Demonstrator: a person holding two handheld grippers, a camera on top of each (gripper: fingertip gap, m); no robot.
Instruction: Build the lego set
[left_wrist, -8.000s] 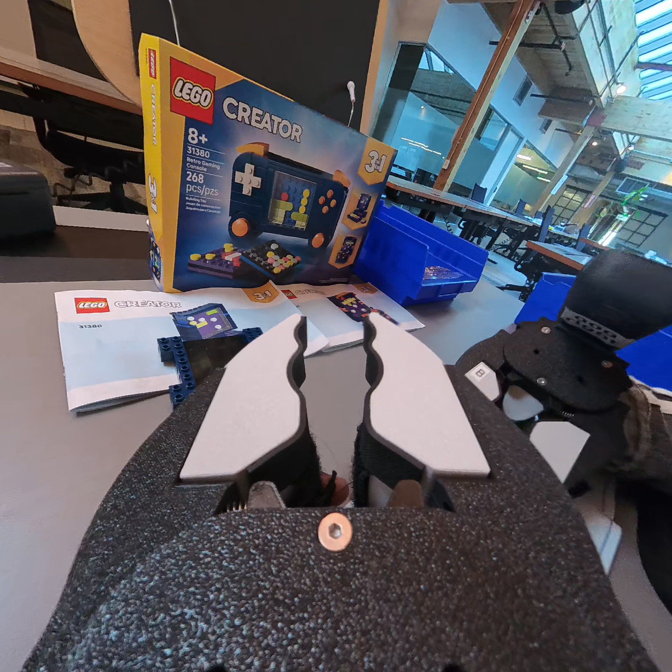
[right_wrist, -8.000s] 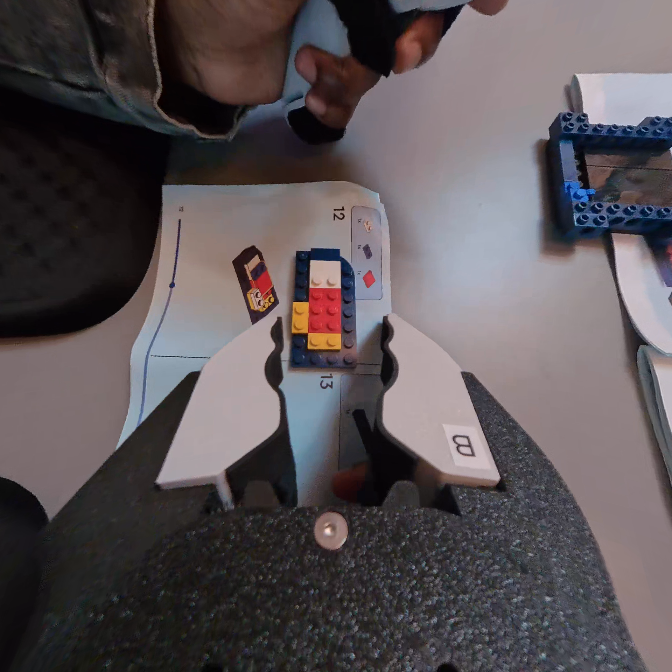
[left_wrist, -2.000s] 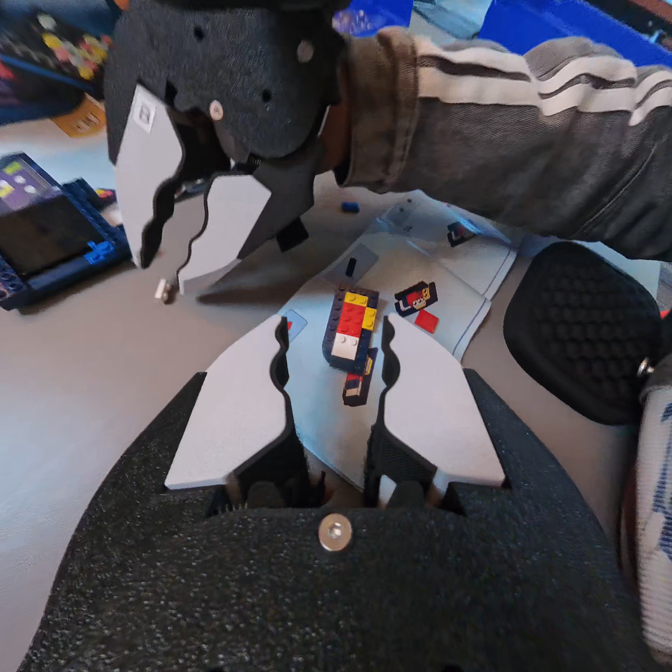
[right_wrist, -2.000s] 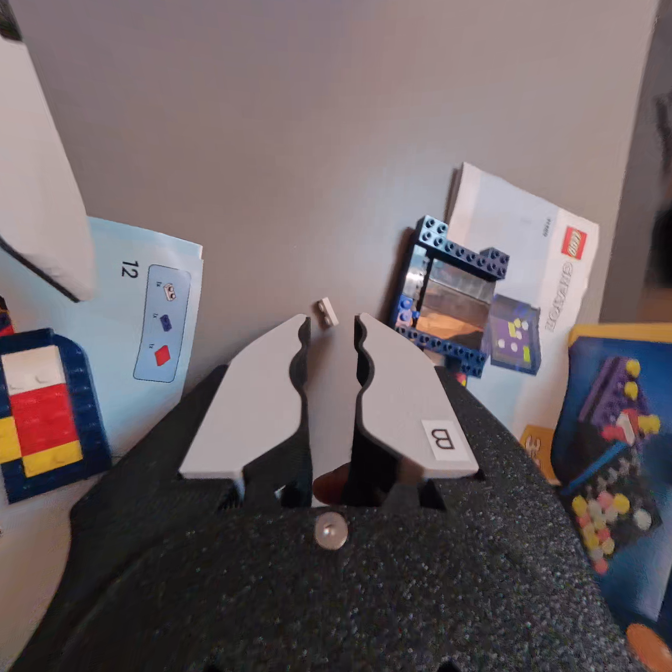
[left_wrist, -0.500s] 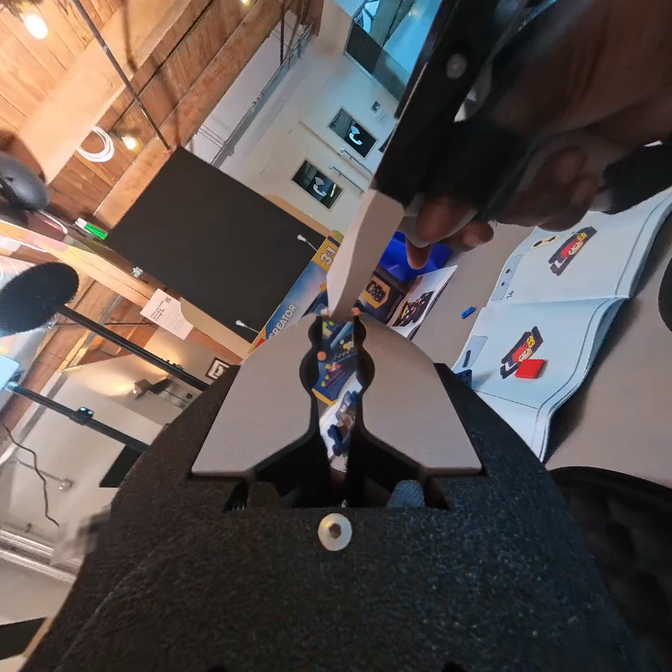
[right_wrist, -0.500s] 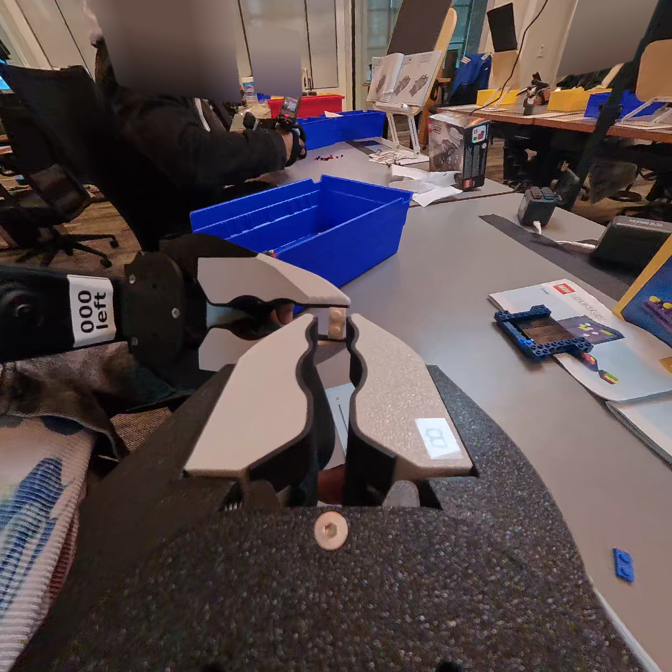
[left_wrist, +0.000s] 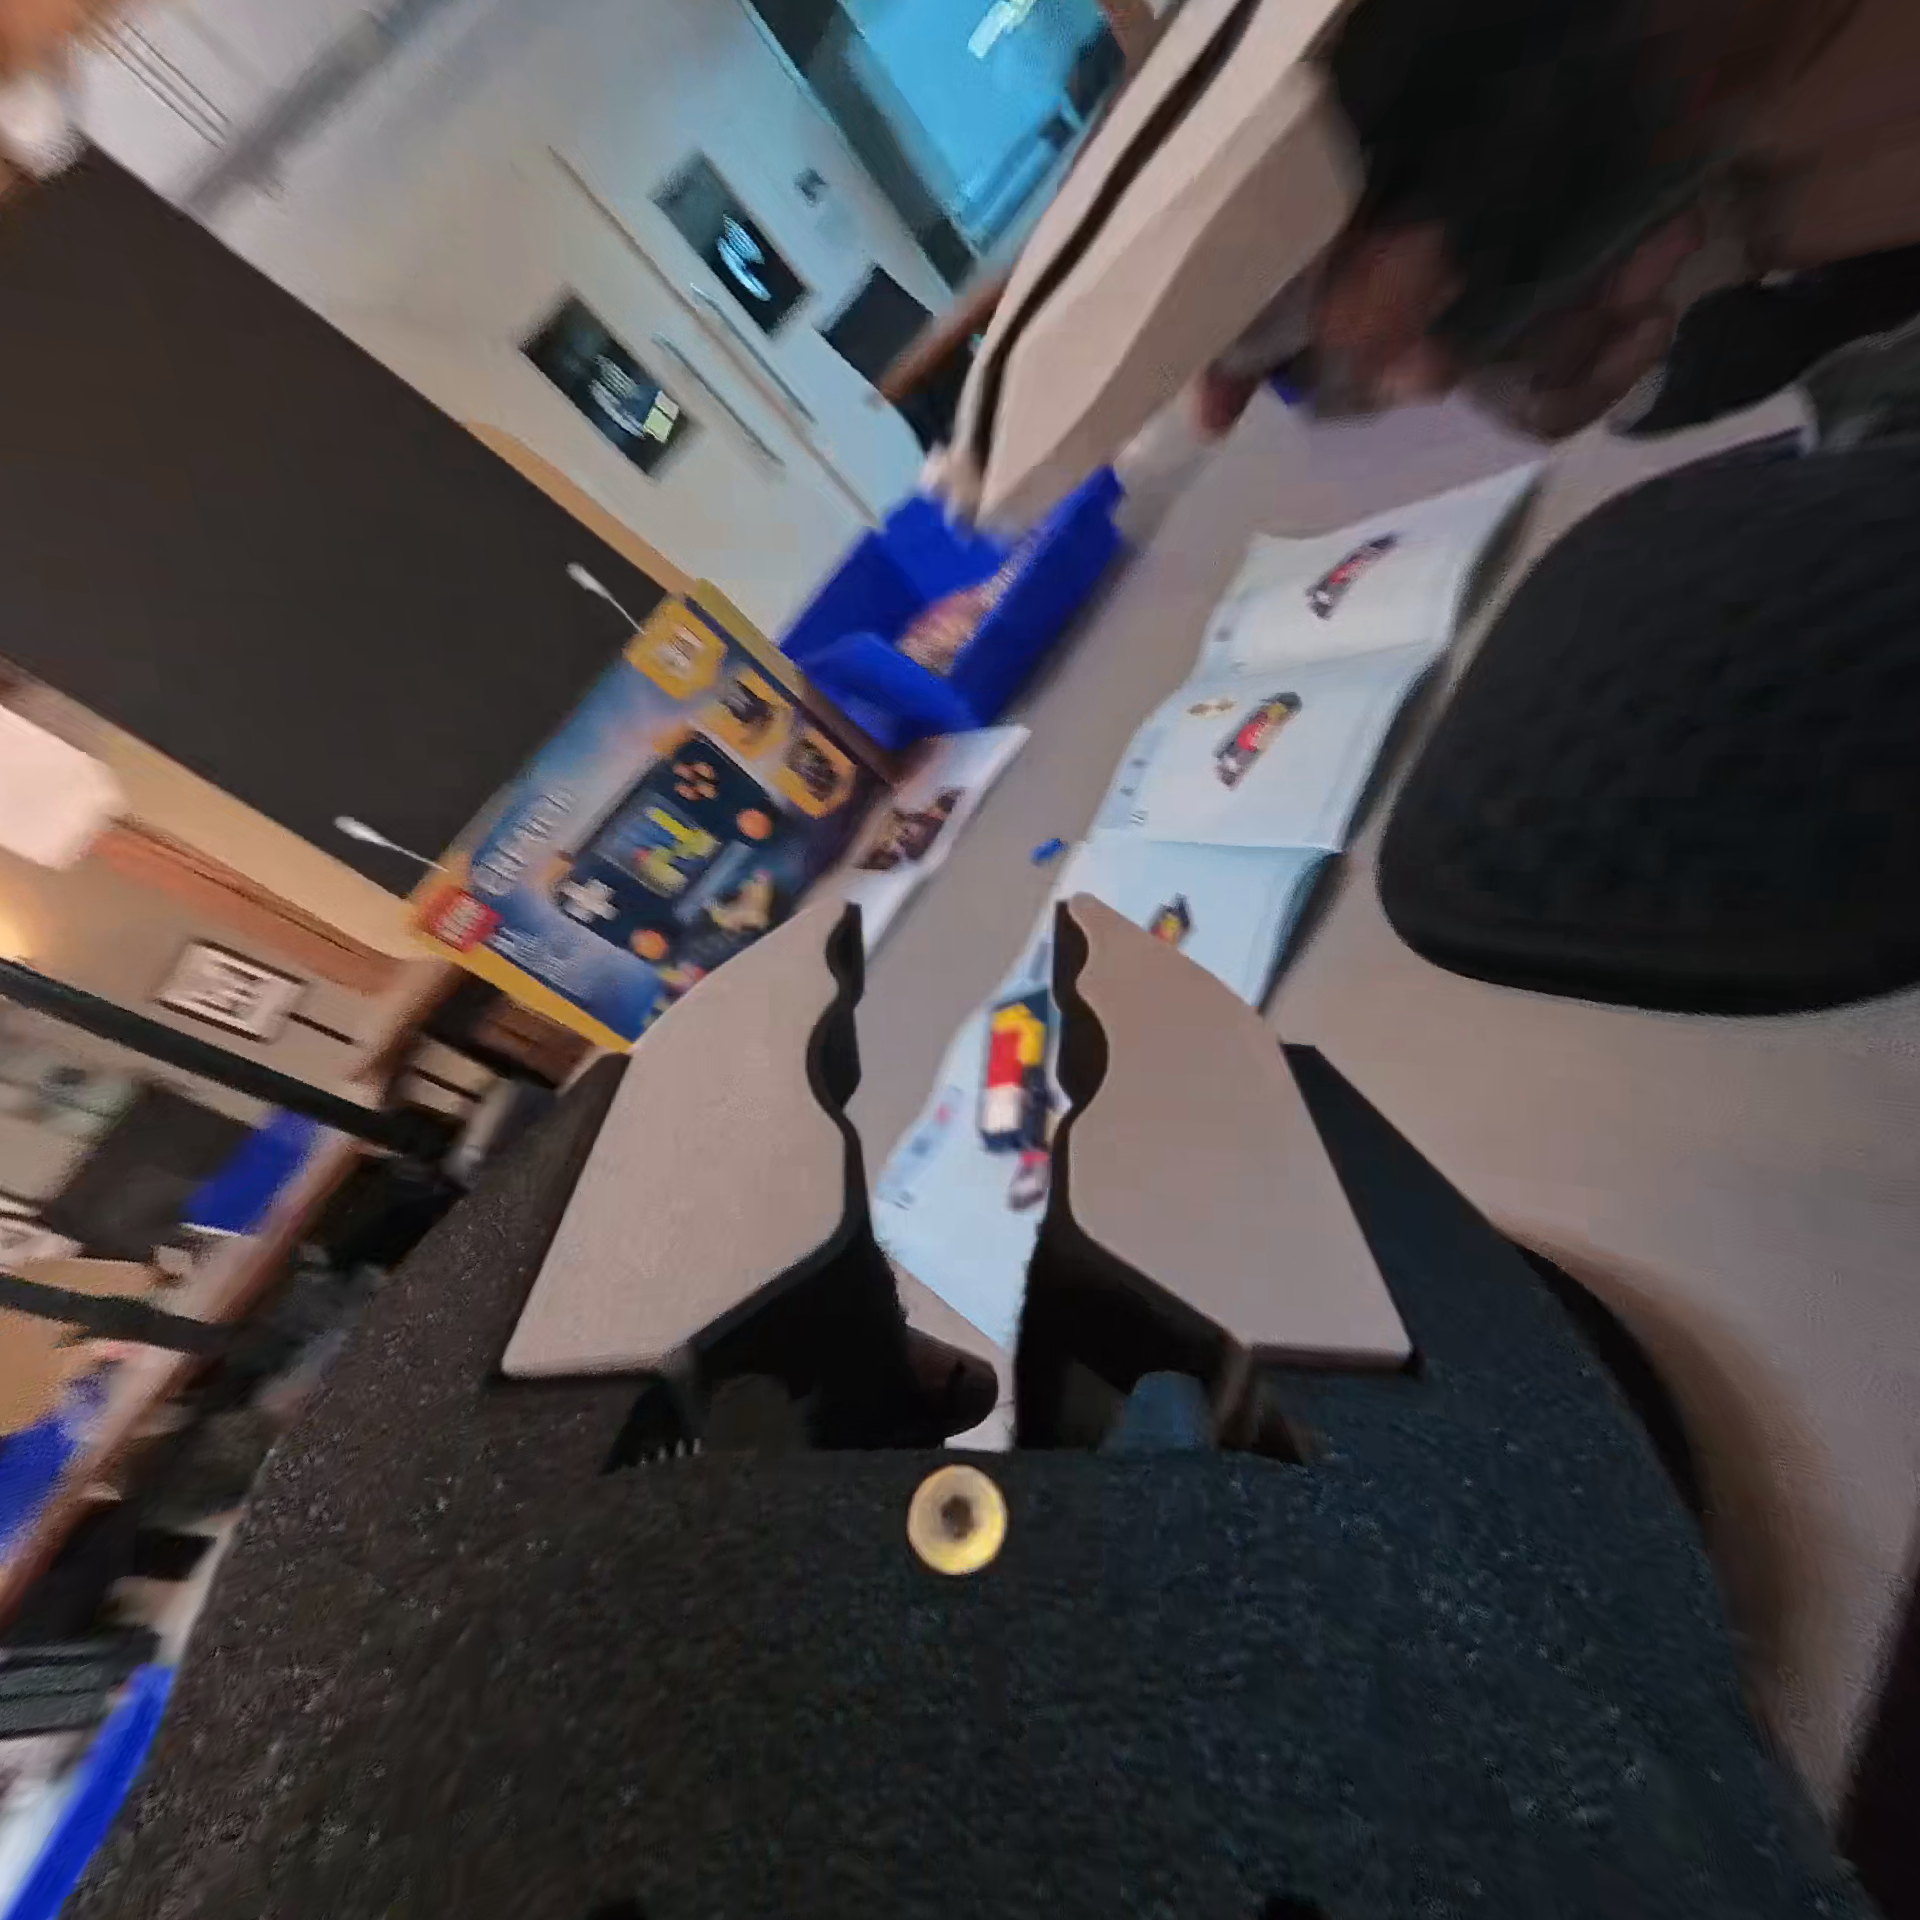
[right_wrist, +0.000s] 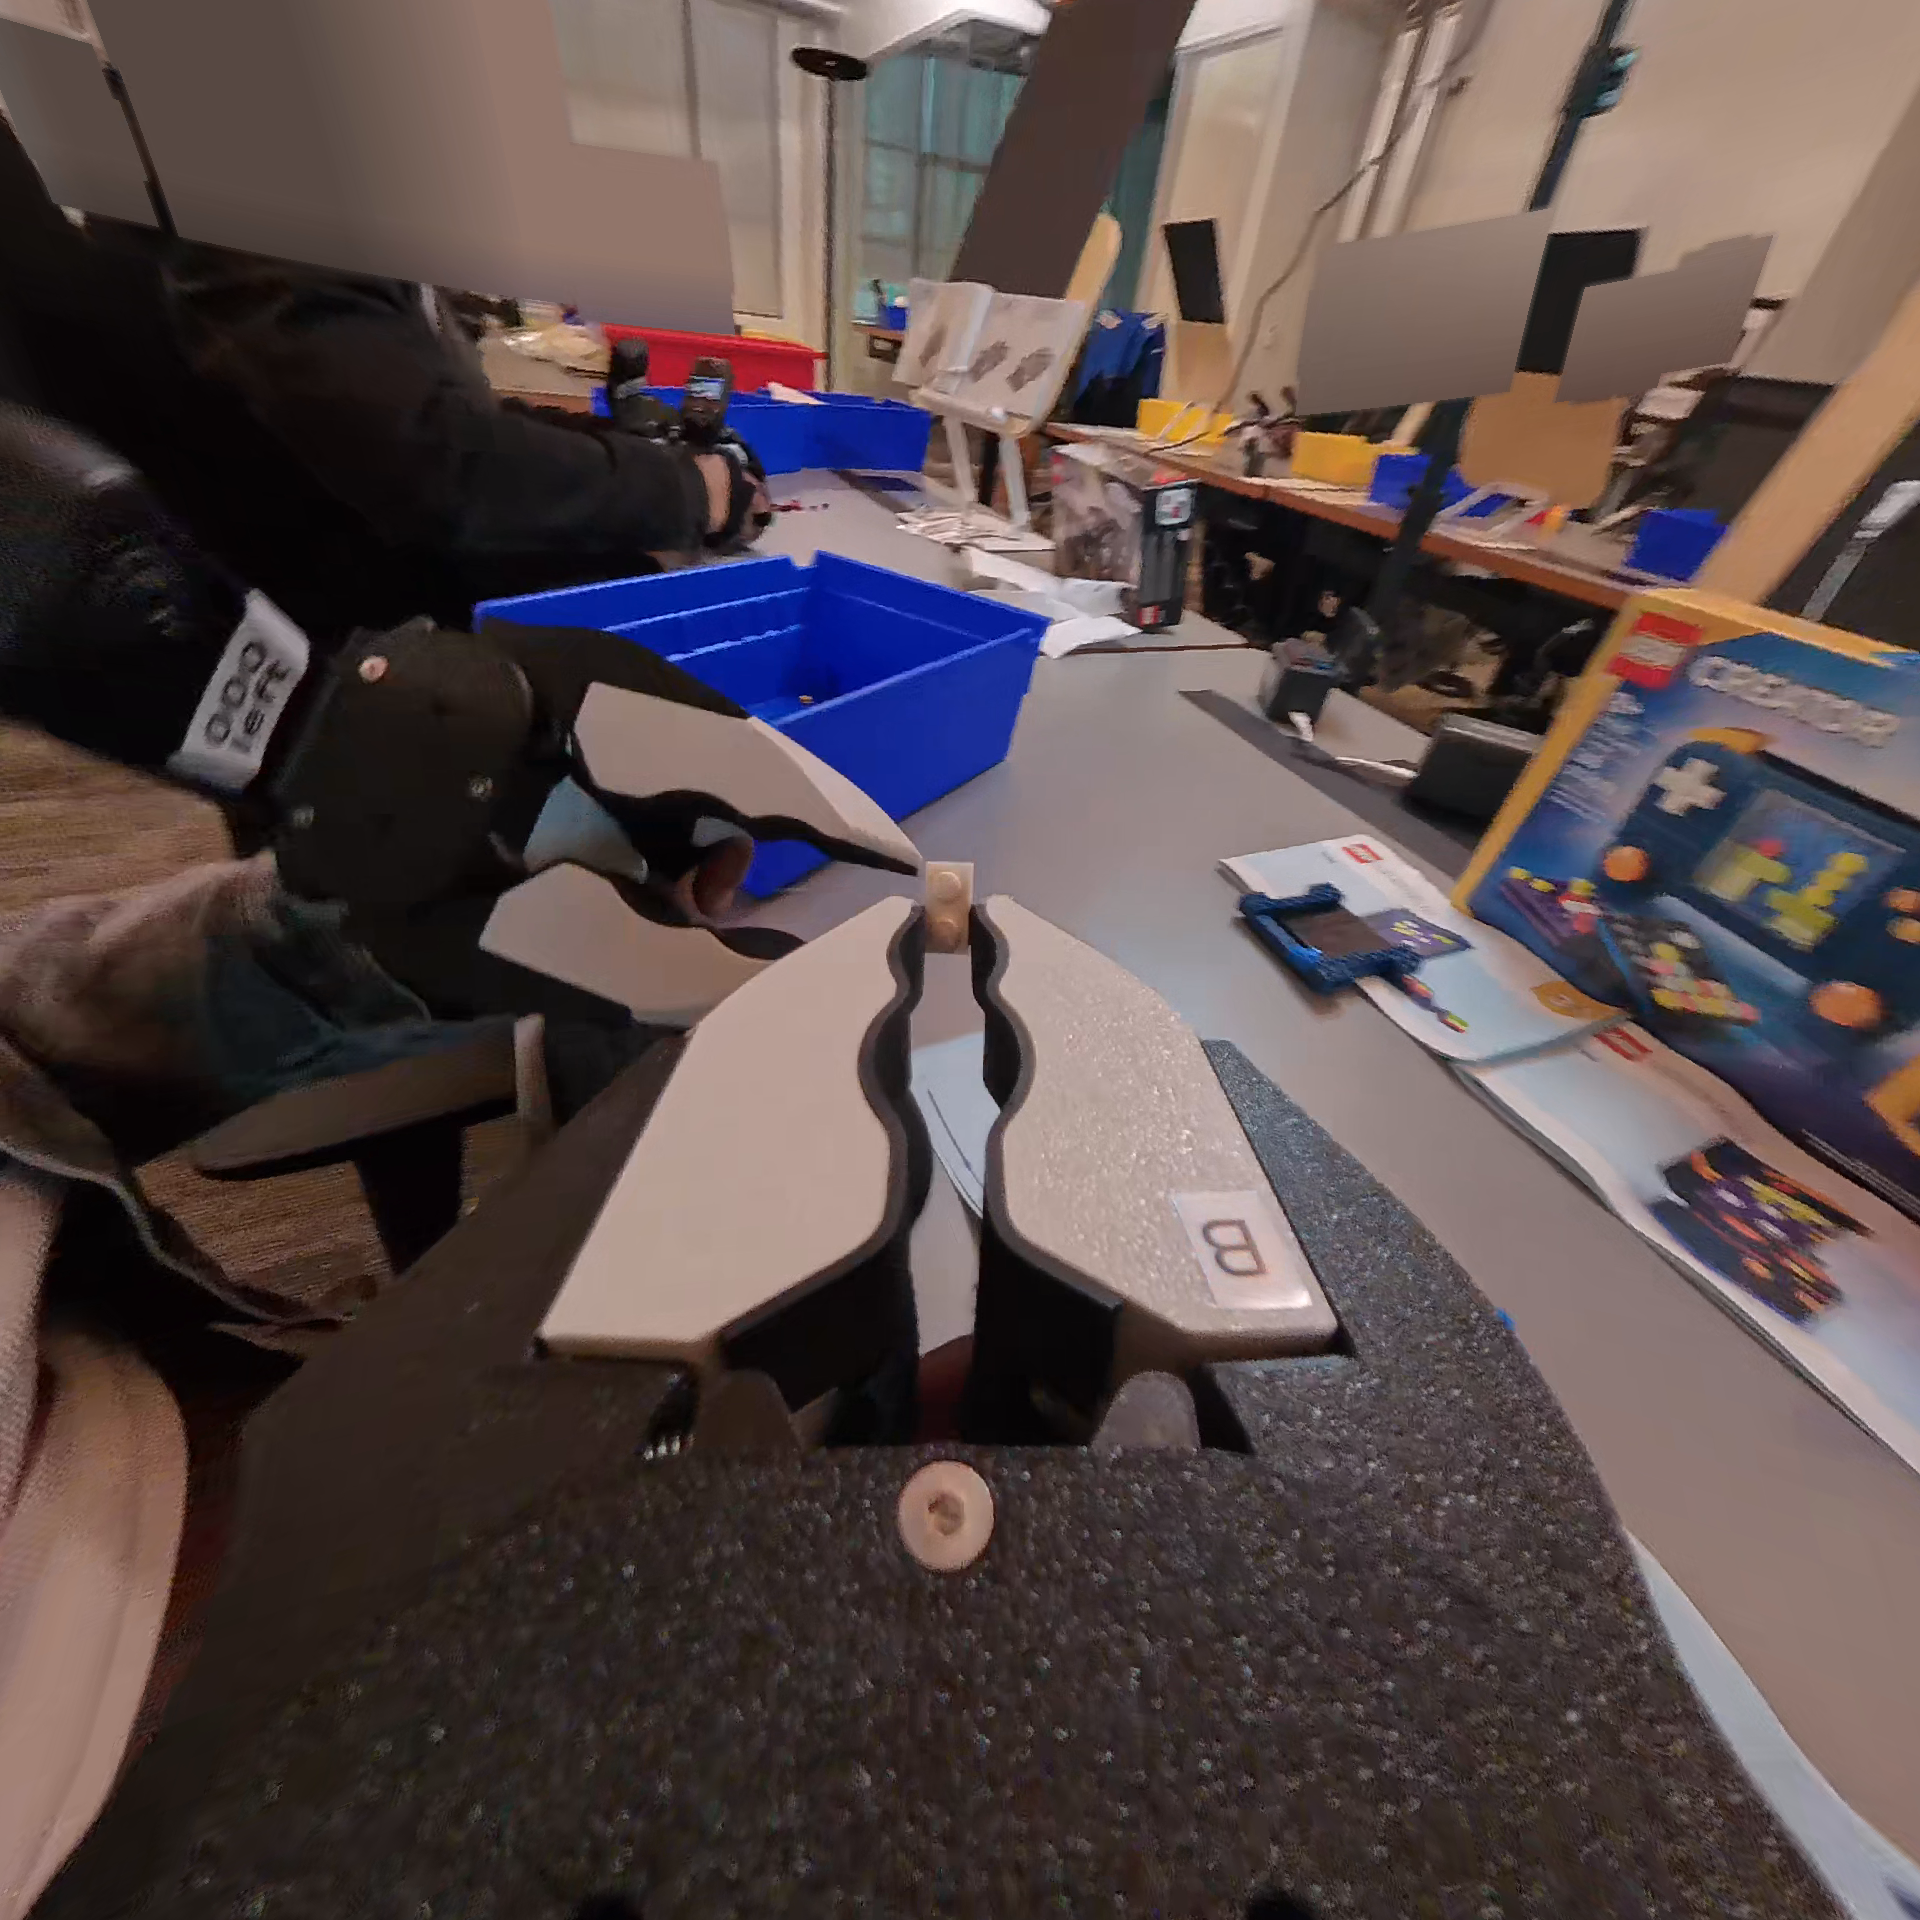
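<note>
- My right gripper (right_wrist: 948, 920) has a small two-stud plate (right_wrist: 949, 906) between its fingertips, above the table (right_wrist: 1143, 831).
- My left gripper (right_wrist: 831, 883) sits just left of that plate, its tips apart.
- A bin (right_wrist: 831, 665) stands behind both.
- To the right, a brick frame (right_wrist: 1320, 935) lies on a booklet (right_wrist: 1455, 987), before the box (right_wrist: 1745, 810).

1. Left wrist view: rolled steeply and motion-blurred, it looks along its own fingers (left_wrist: 727, 1122) over the grey table (left_wrist: 1455, 1195) toward the far toy box (left_wrist: 644, 831) and blue bin (left_wrist: 935, 623).
2. Right wrist view: nearly level and low above the table (right_wrist: 1143, 790), it faces across the room past its own fingers (right_wrist: 1101, 1091).
3. Shared: the toy box (right_wrist: 1725, 831), the blue bin (right_wrist: 831, 665), the instruction booklets (right_wrist: 1340, 873) and the table.
</note>
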